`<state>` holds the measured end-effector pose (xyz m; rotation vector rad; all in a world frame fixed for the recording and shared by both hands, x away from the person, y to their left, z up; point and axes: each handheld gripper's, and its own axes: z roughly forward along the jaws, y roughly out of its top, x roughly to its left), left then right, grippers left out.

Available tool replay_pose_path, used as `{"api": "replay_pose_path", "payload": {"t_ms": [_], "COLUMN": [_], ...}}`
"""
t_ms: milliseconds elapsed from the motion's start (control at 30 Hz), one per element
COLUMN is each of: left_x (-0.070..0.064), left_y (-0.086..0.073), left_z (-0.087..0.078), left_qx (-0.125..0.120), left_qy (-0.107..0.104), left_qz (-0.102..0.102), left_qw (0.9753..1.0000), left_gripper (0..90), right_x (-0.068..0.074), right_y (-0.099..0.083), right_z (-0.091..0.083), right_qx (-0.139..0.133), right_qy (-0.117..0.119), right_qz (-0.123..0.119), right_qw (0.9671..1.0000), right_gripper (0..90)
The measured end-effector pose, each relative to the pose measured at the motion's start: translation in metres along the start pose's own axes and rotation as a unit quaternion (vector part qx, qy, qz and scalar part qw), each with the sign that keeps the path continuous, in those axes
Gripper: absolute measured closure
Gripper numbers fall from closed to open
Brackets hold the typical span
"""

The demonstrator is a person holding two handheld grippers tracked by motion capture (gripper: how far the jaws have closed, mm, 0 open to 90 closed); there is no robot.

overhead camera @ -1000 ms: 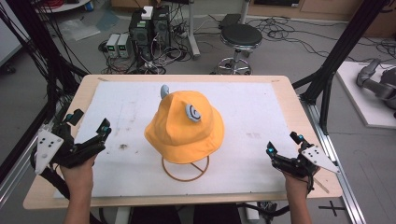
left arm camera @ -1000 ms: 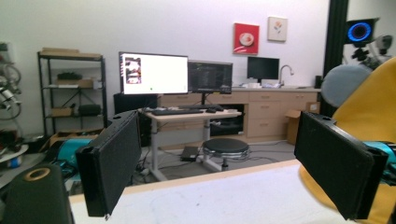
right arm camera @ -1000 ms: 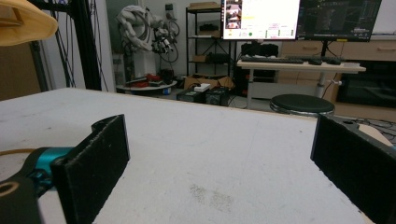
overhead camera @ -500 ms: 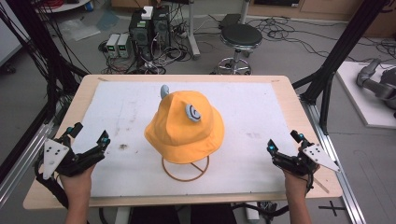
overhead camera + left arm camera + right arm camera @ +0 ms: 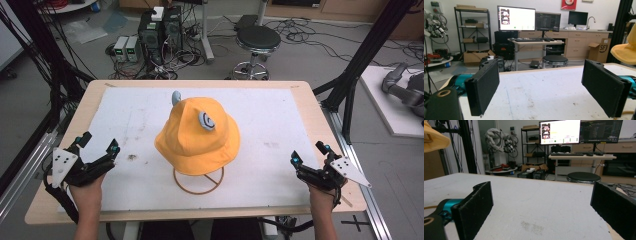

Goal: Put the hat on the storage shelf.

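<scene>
A hat sits on a wire stand in the middle of the table. The left tongs are near the table's front left corner, well apart from the hat. The right tongs are near the front right corner. Behind the table, a stool stands on the floor.

Wooden table — white mat (stained), wire stand
</scene>
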<state>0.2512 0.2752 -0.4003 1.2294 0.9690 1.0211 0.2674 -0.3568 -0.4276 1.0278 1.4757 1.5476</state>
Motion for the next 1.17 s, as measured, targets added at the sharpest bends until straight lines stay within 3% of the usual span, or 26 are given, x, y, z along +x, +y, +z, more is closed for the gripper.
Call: {"api": "replay_pose_path", "payload": {"t_ms": [1167], "left_x": [0.0], "left_y": [-0.0014], "left_z": [0.0007], "left_qx": [0.004], "left_qy": [-0.007], "left_qz": [0.006], "left_qw": [1.0], "left_gripper": [15.1], "right_x": [0.0037], "right_y": [0.0017], "right_z": [-0.001], "right_qx": [0.004], "right_qy": [-0.004], "right_qz": [-0.012], "right_qw": [0.9999], "right_gripper": [4.0]}}
